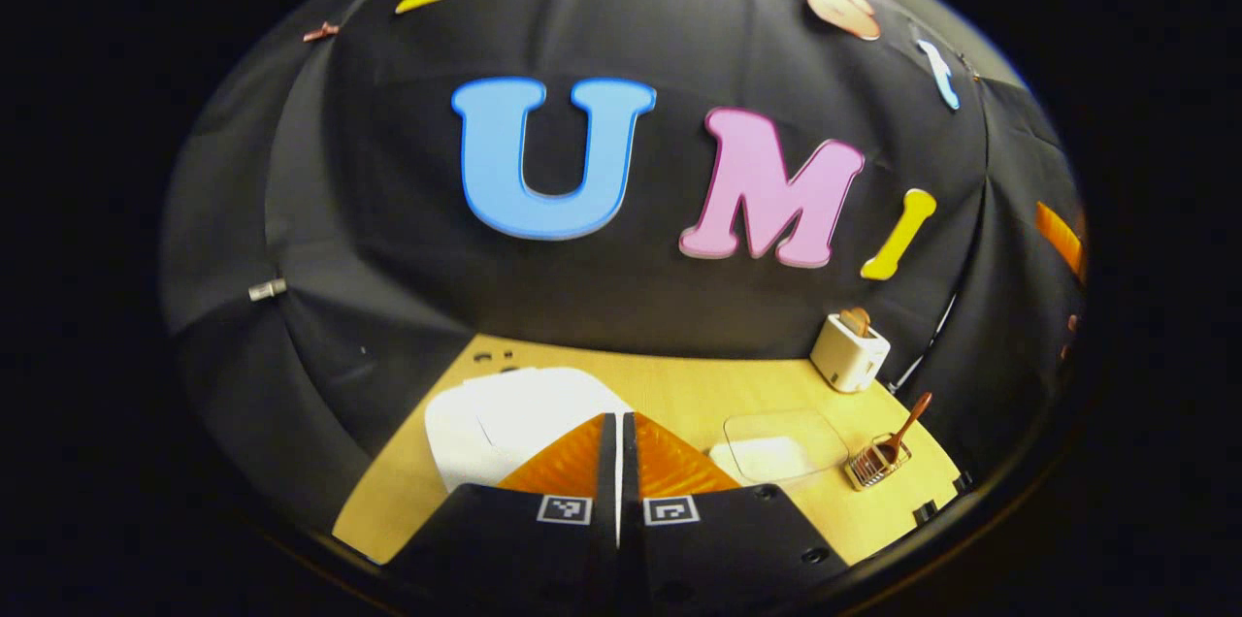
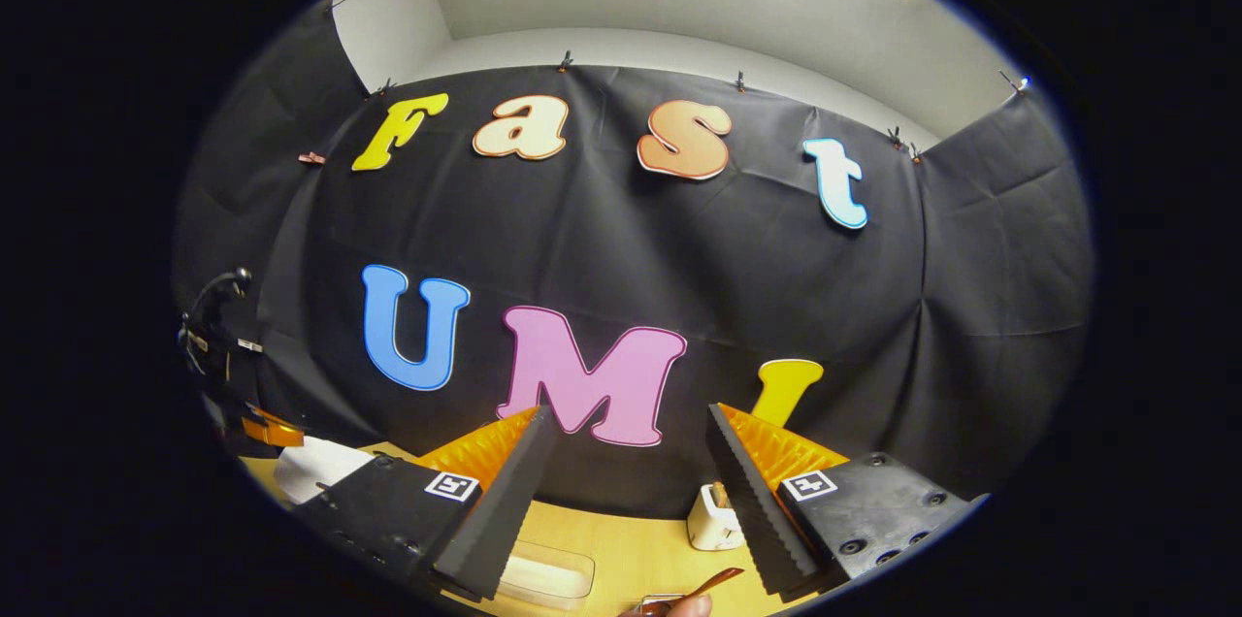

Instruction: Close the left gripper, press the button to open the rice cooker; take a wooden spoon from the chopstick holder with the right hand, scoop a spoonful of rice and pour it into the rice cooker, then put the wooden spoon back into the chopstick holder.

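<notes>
In the left gripper view, left gripper (image 1: 619,462) lowest in frame, jaws pressed together with nothing between them, aimed over the near edge of the white rice cooker (image 1: 514,428). Cooker smooth and rounded, lid down, sitting on the pale wooden bench (image 1: 679,384) just beyond the fingertips. To the right of it, a clear plastic container (image 1: 781,447) with a white heap of rice inside. Further right, a wire chopstick holder (image 1: 878,462) with a brown wooden spoon (image 1: 910,423) standing in it, handle leaning up and right. At the back by the cloth wall, a white toaster (image 1: 849,352) with a slice of bread in its slot.

In the right gripper view, right gripper (image 2: 626,501) held high and tilted up toward the wall, jaws spread wide apart, gripping nothing. Below between them, the container, the toaster and the spoon's tip low at the frame's edge. Far left, the left gripper above the cooker.
</notes>
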Demonstrator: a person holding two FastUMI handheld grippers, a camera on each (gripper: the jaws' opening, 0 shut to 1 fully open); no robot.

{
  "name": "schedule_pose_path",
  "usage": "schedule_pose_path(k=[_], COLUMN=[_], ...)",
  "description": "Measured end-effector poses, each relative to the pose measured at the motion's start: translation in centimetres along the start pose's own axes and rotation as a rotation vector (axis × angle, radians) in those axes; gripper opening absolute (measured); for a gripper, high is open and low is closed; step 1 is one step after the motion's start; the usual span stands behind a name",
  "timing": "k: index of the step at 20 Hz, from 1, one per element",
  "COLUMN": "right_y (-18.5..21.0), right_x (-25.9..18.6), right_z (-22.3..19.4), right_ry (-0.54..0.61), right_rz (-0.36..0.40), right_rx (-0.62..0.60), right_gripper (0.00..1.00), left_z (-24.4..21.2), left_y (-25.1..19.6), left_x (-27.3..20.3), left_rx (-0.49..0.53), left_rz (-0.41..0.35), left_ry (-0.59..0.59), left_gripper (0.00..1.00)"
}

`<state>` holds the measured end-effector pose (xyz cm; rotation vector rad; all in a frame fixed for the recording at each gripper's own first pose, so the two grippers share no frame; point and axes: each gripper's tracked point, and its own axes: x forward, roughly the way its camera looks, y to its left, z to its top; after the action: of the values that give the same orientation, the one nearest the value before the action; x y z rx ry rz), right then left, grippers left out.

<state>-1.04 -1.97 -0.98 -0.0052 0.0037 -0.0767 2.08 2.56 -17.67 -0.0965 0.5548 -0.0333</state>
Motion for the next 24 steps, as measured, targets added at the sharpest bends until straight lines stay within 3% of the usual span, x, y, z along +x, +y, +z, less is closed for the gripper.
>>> schedule_pose_path(k=[7,21,24], right_y=[-1.8,-2.0,-1.9], right_x=[-0.1,0.4,0.5], right_z=[-0.9,-2.0,-2.0], right_ry=[0.025,0.048,0.046], right_rz=[-0.04,-0.045,-0.042], right_rx=[0.003,-0.025,-0.02], right_gripper=[0.97,0.97,0.97], left_z=[-5.7,-9.4,-9.8], left_y=[1.0,1.4,1.4], left_x=[4.3,7.0,7.1], left_rx=[0.015,0.076,0.008], left_rz=[0.024,0.051,0.047], left_ry=[0.141,0.254,0.285], left_gripper=[0.05,0.06,0.06])
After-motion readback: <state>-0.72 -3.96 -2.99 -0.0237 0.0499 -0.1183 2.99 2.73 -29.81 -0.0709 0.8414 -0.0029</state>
